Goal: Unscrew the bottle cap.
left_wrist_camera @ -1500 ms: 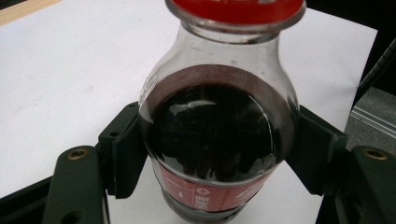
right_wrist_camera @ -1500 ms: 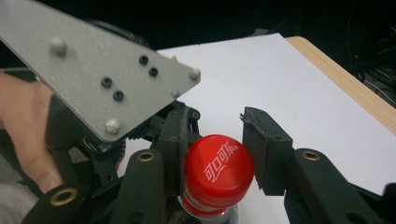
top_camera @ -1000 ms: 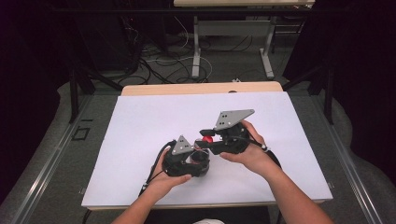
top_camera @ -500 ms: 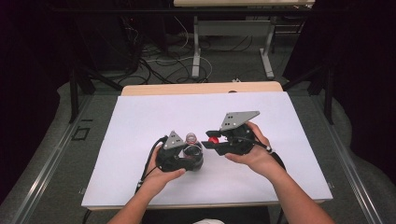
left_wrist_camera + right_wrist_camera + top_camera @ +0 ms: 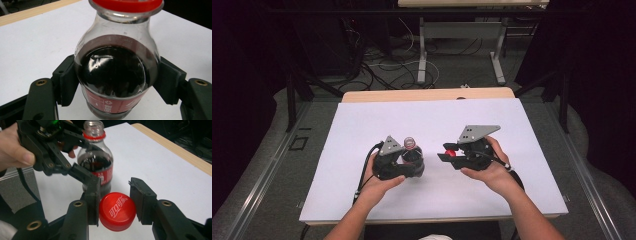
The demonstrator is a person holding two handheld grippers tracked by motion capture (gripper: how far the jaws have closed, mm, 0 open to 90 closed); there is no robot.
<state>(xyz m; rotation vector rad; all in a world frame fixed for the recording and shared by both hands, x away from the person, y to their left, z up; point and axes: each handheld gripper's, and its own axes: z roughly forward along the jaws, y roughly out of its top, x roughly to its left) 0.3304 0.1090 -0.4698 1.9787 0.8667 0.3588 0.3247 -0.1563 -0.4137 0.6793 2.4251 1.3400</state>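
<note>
Left gripper (image 5: 412,159) of mine clamps the cola bottle (image 5: 115,72) upright on the white table (image 5: 362,125); to its right, apart from it, my right gripper (image 5: 116,213) pinches the red cap (image 5: 117,211).

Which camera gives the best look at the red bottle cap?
The right gripper view: the red cap sits close up between the right gripper fingers, its white lettering readable. In the high view it is a small red spot at that gripper's tip. The left gripper view has the bottle instead.
</note>
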